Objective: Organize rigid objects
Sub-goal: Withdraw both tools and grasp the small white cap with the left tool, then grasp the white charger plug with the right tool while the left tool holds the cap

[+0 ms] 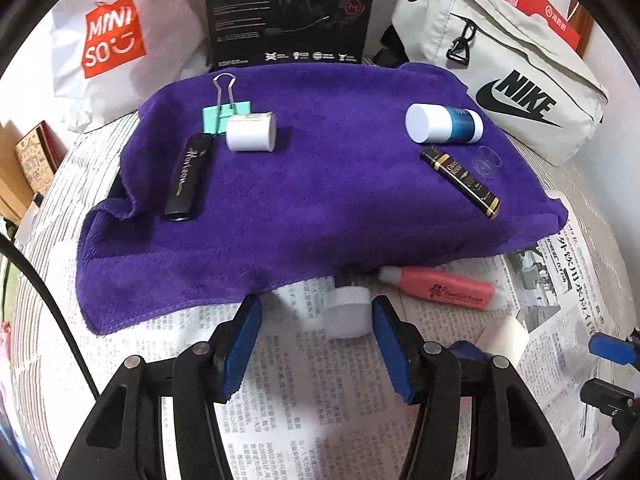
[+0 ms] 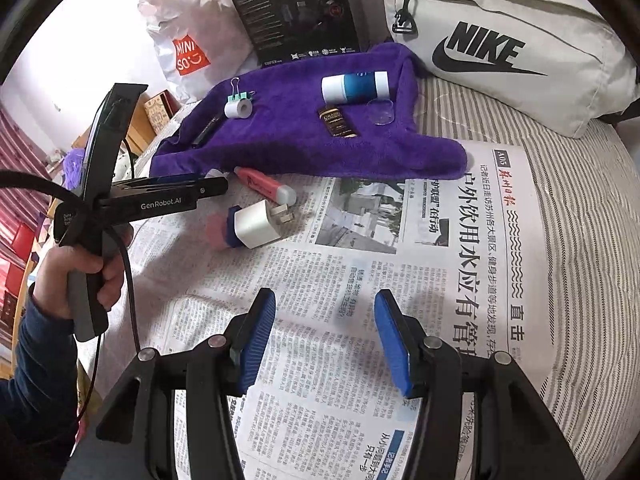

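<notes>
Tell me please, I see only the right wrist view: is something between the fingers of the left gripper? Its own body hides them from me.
Observer: Yes. In the left wrist view a small white rounded piece lies on the newspaper, between the fingers of the left gripper.
Operator: Is it clamped already?
Observer: No. It sits right beside one blue pad, and a wide gap remains to the other pad.

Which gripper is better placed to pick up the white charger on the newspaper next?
Left. The left gripper already has the white charger near its open jaws, by one blue pad. The right gripper hangs open over bare newspaper, farther from it.
</notes>
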A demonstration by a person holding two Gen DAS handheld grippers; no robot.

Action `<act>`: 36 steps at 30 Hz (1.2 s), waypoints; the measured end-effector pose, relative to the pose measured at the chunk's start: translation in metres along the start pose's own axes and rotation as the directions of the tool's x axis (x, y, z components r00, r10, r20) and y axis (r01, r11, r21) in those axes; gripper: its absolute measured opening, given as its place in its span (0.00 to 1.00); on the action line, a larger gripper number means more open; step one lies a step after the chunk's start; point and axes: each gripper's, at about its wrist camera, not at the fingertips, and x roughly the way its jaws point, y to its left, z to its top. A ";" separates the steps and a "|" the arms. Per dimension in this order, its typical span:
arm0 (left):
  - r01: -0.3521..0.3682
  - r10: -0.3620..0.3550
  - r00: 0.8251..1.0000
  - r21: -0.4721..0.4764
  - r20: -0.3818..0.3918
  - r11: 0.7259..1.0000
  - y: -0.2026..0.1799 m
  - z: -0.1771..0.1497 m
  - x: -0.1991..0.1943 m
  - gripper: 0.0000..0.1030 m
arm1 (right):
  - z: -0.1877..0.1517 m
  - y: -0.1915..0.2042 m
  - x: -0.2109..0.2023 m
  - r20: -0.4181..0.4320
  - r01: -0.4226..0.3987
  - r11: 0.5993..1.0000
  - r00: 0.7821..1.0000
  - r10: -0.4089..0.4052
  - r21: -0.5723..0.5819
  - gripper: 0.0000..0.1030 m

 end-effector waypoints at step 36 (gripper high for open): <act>0.025 -0.024 1.000 0.038 -0.004 0.999 0.033 -0.020 -0.016 0.22 | 0.047 0.055 0.079 0.012 0.064 0.976 0.998 -0.063 -0.209 0.56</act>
